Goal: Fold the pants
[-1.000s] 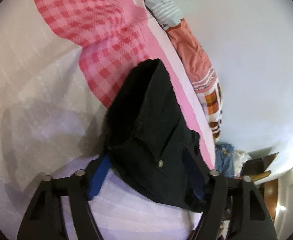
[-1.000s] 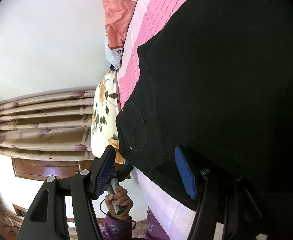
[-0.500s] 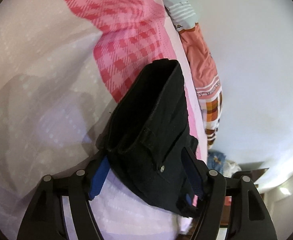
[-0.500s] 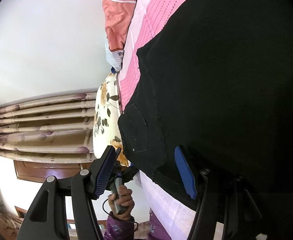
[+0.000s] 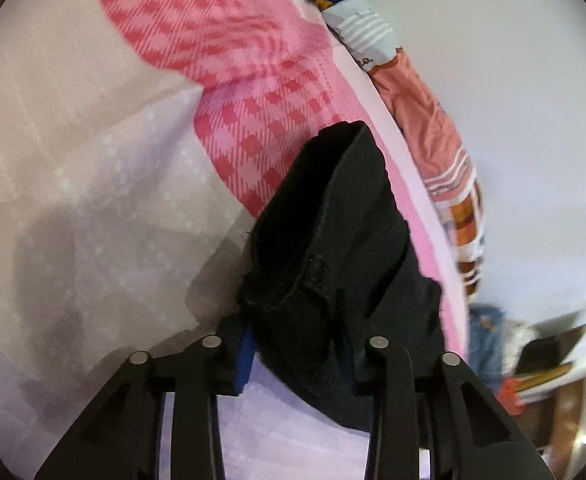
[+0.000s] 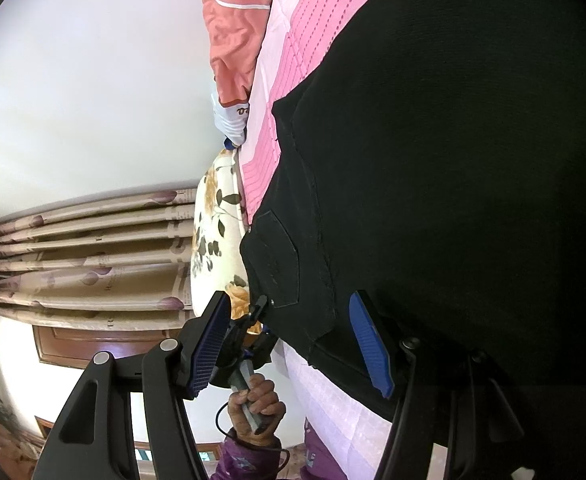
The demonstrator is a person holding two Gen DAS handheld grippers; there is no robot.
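Black pants [image 5: 333,248] lie on a pink checked bed sheet [image 5: 261,92]. My left gripper [image 5: 297,344] is shut on the pants' waistband end, which bunches between its blue pads. In the right wrist view the pants [image 6: 433,168] fill the right side, with a back pocket [image 6: 277,260] showing. My right gripper [image 6: 293,344] is open, its blue pads [image 6: 209,344] apart, with the pants' edge lying between them but not pinched. The left gripper [image 6: 257,316] and the hand holding it show in that view at the pants' corner.
An orange and white blanket [image 5: 433,128] lies along the bed's far edge by a white wall. A floral pillow [image 6: 213,248] and curtains [image 6: 85,264] show in the right wrist view. Clutter [image 5: 533,360] sits beyond the bed.
My left gripper's jaws have closed in on the pants' waistband, and its view has swung and blurred. My right gripper has stayed open with little movement.
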